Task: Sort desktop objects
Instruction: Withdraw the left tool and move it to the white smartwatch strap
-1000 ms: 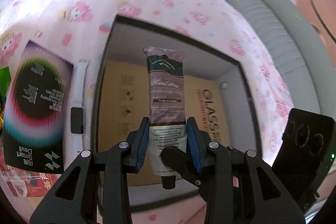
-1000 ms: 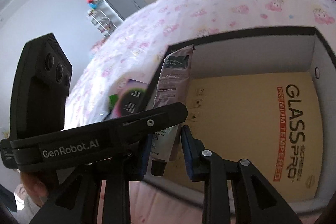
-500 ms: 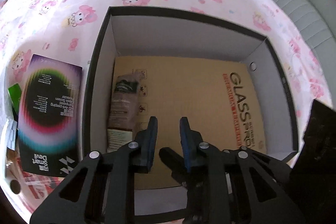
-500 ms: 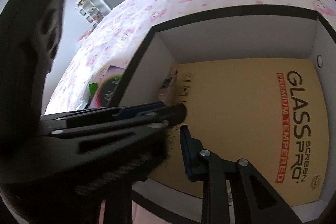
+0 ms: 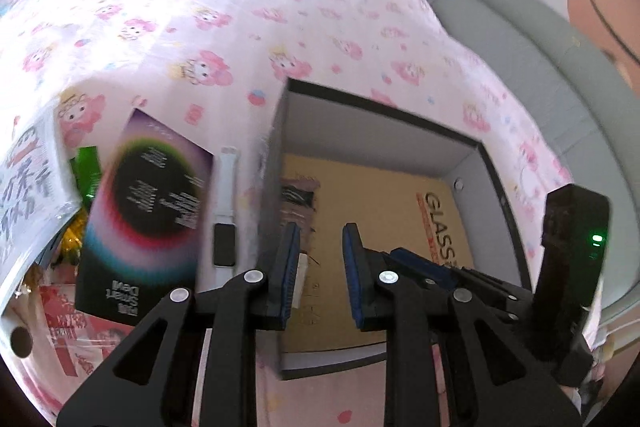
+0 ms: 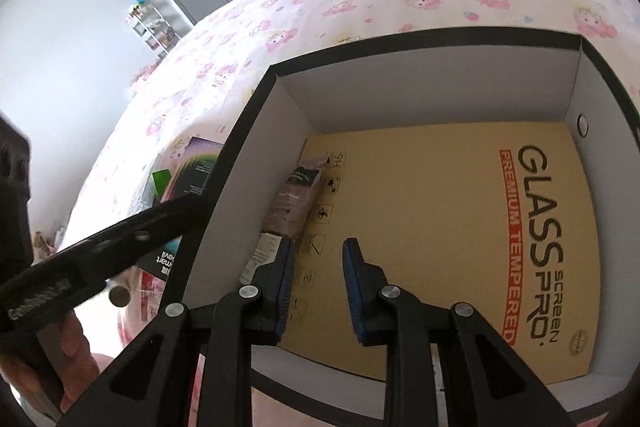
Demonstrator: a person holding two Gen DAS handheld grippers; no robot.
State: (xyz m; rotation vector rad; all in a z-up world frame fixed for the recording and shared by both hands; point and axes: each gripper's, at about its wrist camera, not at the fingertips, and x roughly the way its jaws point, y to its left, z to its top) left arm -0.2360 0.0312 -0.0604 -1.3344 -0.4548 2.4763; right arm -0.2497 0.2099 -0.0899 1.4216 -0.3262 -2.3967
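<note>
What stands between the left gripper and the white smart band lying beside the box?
Nothing visible does. The white smart band lies bare on the pink cloth, between the dark printed packet and the box wall; the left gripper is empty.

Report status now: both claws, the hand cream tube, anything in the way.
Left claw and right claw open, nothing between the pads. Hand cream tube lying in the box by its left wall. Nothing in the way.

I read the tablecloth (image 5: 248,27) as pale pink with cartoon prints. Box (image 6: 440,99): black rim, white walls, tan floor with black and red lettering. Tube (image 6: 298,203) brown, dark top. Left, black packet (image 5: 148,211) with rainbow ring; white watch (image 5: 225,203).
</note>
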